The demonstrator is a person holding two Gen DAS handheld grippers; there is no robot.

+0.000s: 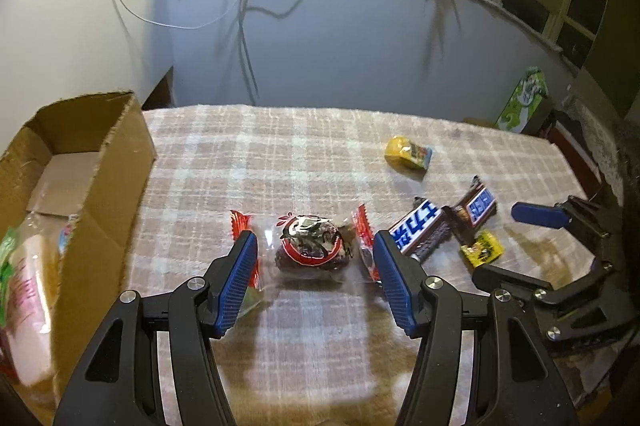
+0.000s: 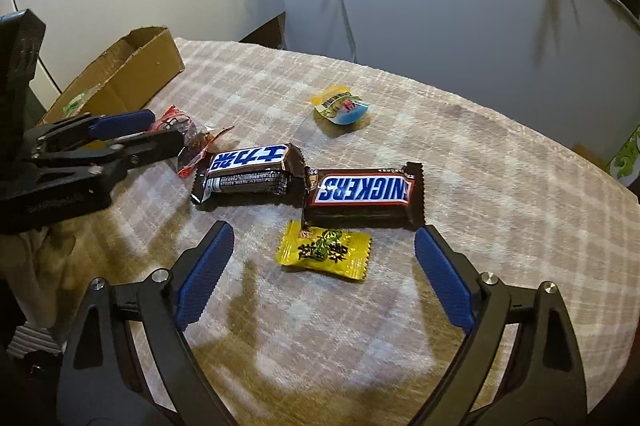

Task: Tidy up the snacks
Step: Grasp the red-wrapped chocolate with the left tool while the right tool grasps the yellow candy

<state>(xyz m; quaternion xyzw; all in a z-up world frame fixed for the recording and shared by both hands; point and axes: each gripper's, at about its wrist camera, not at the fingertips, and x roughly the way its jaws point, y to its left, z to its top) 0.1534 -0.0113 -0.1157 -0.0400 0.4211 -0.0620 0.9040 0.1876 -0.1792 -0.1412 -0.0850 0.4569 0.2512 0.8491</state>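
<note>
Two grippers, both wide and empty: centre left gripper on the dark wrapped snack; right gripper brackets the yellow candy, Snickers bar at 12 o'clock.

Upside-down "SNICKERS" on right bar; Chinese characters on left bar and yellow candy.

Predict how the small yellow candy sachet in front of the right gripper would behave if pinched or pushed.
The yellow sachet lies flat and looks thin, so probably light and floppy. Its glossy wrapper may slip or crinkle. Pushed, it would likely slide on the checked cloth, not roll.
</note>
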